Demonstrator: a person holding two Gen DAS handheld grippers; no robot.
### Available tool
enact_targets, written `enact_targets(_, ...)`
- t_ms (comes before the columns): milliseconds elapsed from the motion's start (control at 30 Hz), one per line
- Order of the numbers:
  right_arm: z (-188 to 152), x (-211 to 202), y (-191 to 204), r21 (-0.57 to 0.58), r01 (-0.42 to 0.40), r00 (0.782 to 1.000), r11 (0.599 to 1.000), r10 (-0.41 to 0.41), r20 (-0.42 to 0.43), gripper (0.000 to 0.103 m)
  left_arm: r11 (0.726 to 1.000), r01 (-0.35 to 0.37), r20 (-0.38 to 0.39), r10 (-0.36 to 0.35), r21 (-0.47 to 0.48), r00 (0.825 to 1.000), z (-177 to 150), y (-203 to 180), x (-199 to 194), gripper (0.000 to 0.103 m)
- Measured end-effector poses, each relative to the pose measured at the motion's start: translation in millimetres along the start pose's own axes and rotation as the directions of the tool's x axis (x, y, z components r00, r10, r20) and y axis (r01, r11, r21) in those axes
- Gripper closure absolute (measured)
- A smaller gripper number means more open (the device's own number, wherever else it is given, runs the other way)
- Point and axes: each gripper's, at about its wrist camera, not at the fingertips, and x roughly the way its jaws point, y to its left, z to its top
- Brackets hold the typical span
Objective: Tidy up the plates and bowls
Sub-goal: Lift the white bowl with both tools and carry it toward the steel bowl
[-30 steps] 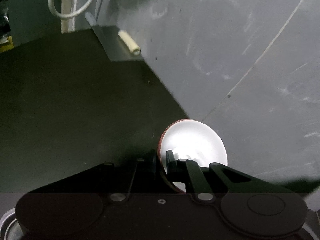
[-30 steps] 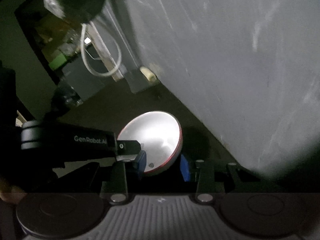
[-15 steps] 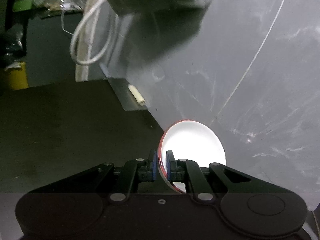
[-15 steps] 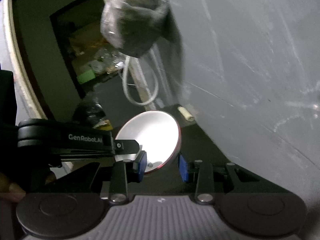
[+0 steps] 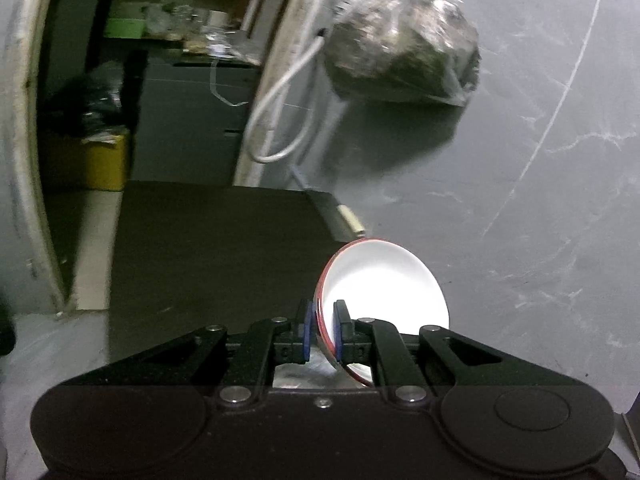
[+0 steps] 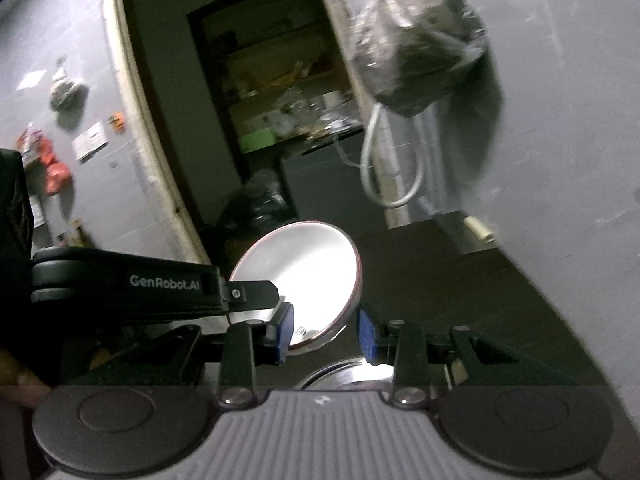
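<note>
A small white bowl with a red outside [image 5: 384, 280] is held up on edge, hollow side facing right in the left wrist view. My left gripper [image 5: 322, 330] is shut on its rim, one blue pad on each side of the wall. From the right wrist, the same bowl [image 6: 304, 276] hangs just ahead, with the left gripper [image 6: 248, 296] reaching in from the left. My right gripper [image 6: 325, 332] stands partly open. The bowl's lower edge lies between its jaws, the left pad overlapping it and the right pad clear of it.
A plastic bag of dark stuff [image 5: 404, 52] hangs on the grey wall [image 5: 540, 200] at the right, above a white cable loop [image 5: 280, 120]. A doorway [image 6: 256, 112] opens onto cluttered shelves and a yellow bin [image 5: 100, 160]. A shiny metal vessel [image 6: 348, 372] lies below.
Both grippers have risen and tipped upward together, bringing the hanging bag and the doorway into view. The bowl has kept its place in the left gripper and between the right jaws.
</note>
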Motion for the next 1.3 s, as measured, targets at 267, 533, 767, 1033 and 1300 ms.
enact_targets(267, -33.0, -9.8, 47.1, -0.025, -0.067, 0.997, 0.997, 0.066, -0.051, 0.064, 0.997, -0.063, 0.003, 0.063, -0.049, 0.998, -33.2, 40.1, -45.8, 0.092)
enact_targets(533, -61.9, -15.4, 64.2, -0.034, -0.079, 0.987, 0.996, 0.073, -0.144, 0.064, 0.995, -0.080, -0.060, 0.076, -0.065, 0.995, -65.3, 58.4, -59.0, 0.092)
enact_targets(767, -86.7, -18.2, 63.0, -0.026, -0.055, 0.972, 0.998, 0.048, -0.230, 0.064, 0.996, -0.069, -0.125, 0.061, -0.061, 0.990, -91.1, 64.2, -58.3, 0.091)
enact_targets(1033, -105.7, -18.0, 62.5, -0.038, -0.053, 0.943, 0.998, 0.037, -0.332, 0.064, 0.996, -0.083, -0.190, 0.075, -0.034, 0.979, -119.8, 66.1, -56.6, 0.091)
enact_targets(1300, -117.7, -17.9, 61.9, -0.018, -0.048, 0.917, 0.999, 0.037, -0.397, 0.065, 0.995, -0.084, -0.241, 0.067, -0.060, 0.968, -137.0, 72.7, -54.5, 0.089)
